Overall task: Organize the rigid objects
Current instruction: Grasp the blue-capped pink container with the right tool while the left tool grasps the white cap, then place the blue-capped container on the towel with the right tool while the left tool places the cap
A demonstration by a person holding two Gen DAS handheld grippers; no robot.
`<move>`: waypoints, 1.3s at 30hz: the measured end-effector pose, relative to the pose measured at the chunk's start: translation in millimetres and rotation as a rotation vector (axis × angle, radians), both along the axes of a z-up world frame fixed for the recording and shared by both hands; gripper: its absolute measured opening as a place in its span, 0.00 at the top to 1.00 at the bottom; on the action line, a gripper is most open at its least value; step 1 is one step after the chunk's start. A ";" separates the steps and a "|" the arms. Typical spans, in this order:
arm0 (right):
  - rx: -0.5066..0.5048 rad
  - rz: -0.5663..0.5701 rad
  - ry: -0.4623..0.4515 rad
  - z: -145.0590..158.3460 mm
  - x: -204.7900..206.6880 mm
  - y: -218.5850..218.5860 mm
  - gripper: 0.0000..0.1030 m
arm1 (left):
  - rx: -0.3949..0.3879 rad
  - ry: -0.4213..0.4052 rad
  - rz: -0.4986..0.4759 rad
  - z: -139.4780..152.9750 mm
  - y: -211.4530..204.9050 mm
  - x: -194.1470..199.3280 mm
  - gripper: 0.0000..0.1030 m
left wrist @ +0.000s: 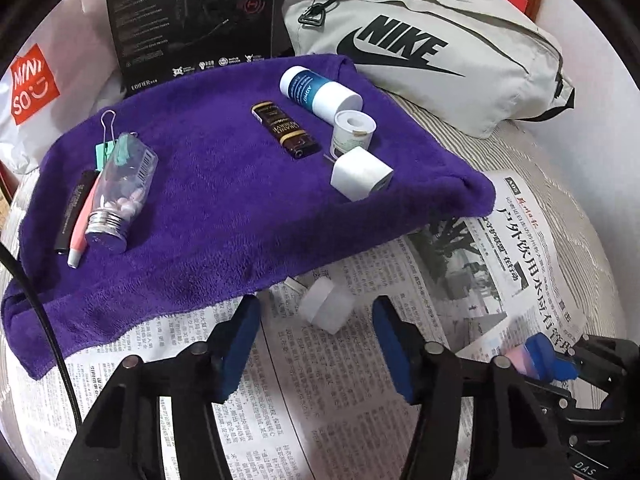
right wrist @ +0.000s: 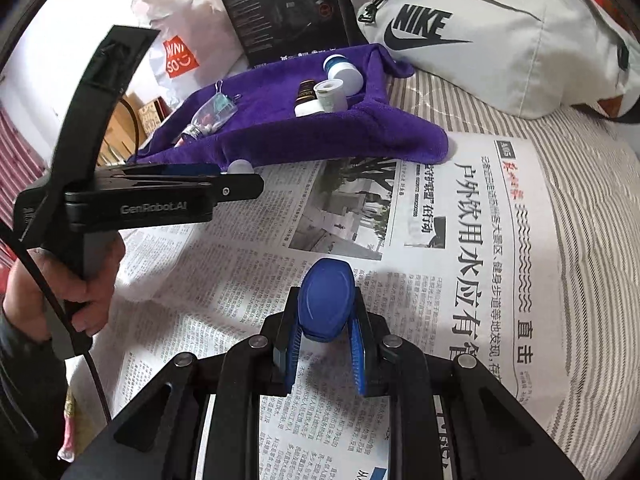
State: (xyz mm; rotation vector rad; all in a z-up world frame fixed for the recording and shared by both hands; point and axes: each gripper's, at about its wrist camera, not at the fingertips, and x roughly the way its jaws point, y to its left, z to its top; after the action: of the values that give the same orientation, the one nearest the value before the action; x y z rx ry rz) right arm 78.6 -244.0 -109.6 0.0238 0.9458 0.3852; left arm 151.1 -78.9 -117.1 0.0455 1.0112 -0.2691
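The right gripper (right wrist: 326, 354) pinches a blue-capped tube (right wrist: 328, 306) that points far, away over the newspaper (right wrist: 460, 240), while the left gripper (left wrist: 316, 344) is spread around a small white block (left wrist: 326, 306) lying near the purple towel (left wrist: 220, 200).

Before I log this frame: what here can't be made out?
- White object between the left tool fingers: blurred, identity and contact unclear.
- Blue-capped item in the right tool: body hidden by fingers.
- Pen markings on the purple towel: too small.
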 end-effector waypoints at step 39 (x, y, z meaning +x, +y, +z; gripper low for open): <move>0.015 0.026 0.018 9.3 13.7 7.3 0.79 | -0.052 -0.064 -0.019 33.3 57.3 -24.0 0.68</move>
State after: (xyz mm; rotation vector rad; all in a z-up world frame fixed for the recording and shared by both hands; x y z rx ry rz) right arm 92.3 -236.7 -100.3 0.0282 0.9620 0.4167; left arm 127.1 -21.5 -83.8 0.0169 0.9397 -0.3095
